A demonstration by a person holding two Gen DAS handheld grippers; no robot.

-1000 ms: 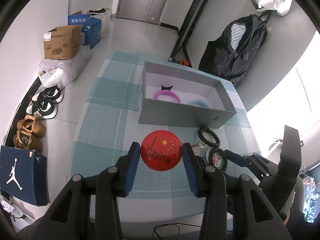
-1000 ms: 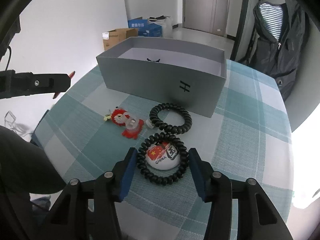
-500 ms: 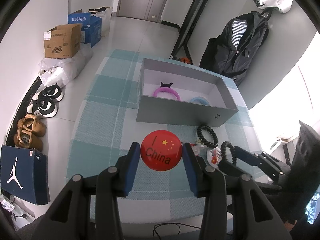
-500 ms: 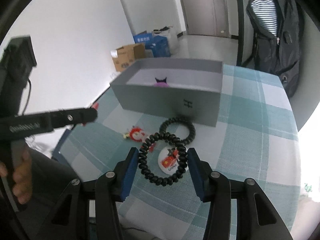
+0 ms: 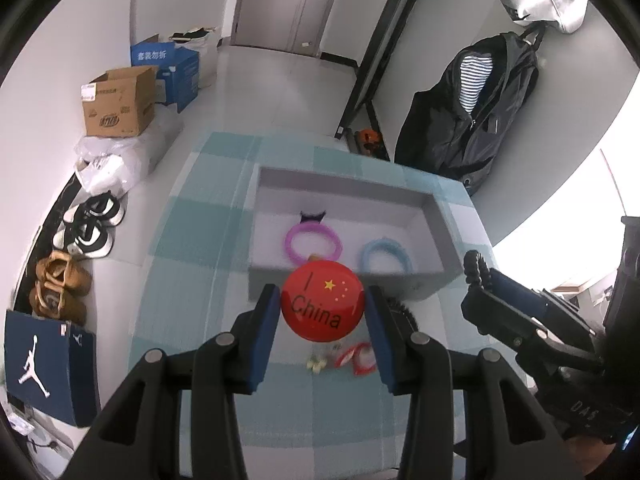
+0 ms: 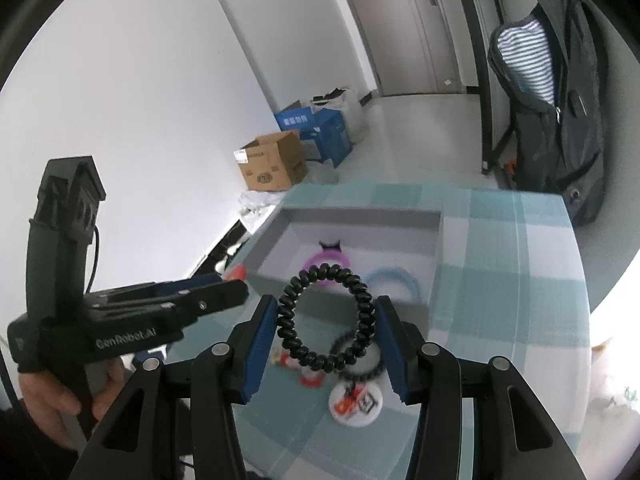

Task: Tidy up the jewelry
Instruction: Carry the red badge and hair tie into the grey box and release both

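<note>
My left gripper (image 5: 322, 307) is shut on a red round "I China" badge (image 5: 322, 306) and holds it above the near wall of the grey box (image 5: 256, 196). My right gripper (image 6: 326, 318) is shut on a black spiral hair tie (image 6: 326, 317), raised over the table near the box (image 6: 268, 252). The box holds a purple ring (image 5: 314, 243), a light blue ring (image 5: 386, 257) and a small black piece (image 5: 312, 215). On the checked cloth lie a second black hair tie (image 6: 352, 360), a white badge (image 6: 355, 403) and a red clip (image 5: 358, 359).
The round table (image 5: 200, 240) stands near a white wall. Cardboard boxes (image 5: 120, 108), shoes (image 5: 90, 224) and a Jordan shoebox (image 5: 44, 364) lie on the floor to the left. A dark jacket (image 5: 468, 112) hangs behind the table.
Both grippers rose and moved toward the box. The right gripper lifted the black hair tie off the white badge. The left still holds the red badge.
</note>
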